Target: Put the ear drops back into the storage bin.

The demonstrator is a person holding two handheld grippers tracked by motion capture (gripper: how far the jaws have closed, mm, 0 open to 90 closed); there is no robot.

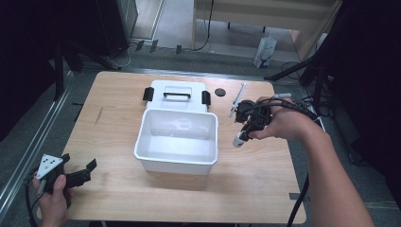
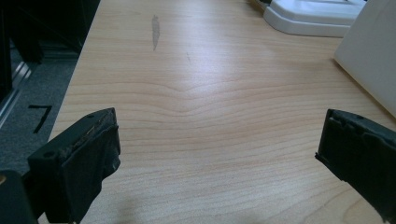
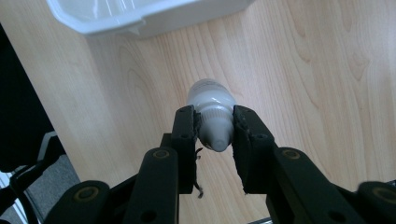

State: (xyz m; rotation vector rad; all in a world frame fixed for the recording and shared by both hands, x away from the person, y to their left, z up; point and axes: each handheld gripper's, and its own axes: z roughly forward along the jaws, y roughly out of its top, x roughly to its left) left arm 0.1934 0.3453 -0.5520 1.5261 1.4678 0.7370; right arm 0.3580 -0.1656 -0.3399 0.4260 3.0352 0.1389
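Right gripper: its jaws are clamping a small white bottle by the cap end, with the bottle's rounded body sticking out beyond the pads. In the high view the right gripper is sitting just right of the bin, with the bottle pointing down and to the left above the table.

Left gripper: its jaws are standing wide apart with nothing between them but bare wood. In the high view this gripper is resting at the near left corner of the table, well apart from the bin, with its grey three-cornered plate showing white dots on top.

White bin: it is sitting open in the middle of the table, its inside looking glossy and pale. In the right gripper view the bin's rim is lying beyond the bottle.

Lid: a white lid with a black handle and two black side clips is lying flat just beyond the bin, touching or nearly touching its far wall.

Black disc: a small round dark thing is lying to the right of the lid, near the far edge.

Slim pale tool: it is lying at a slant right of the disc, just beyond the right gripper.

Writing: no brand or label is readable on the bottle, the bin or the lid; the pictures are too soft to tell.

Table mark: a grey smear is showing on the wood far ahead of the left gripper.
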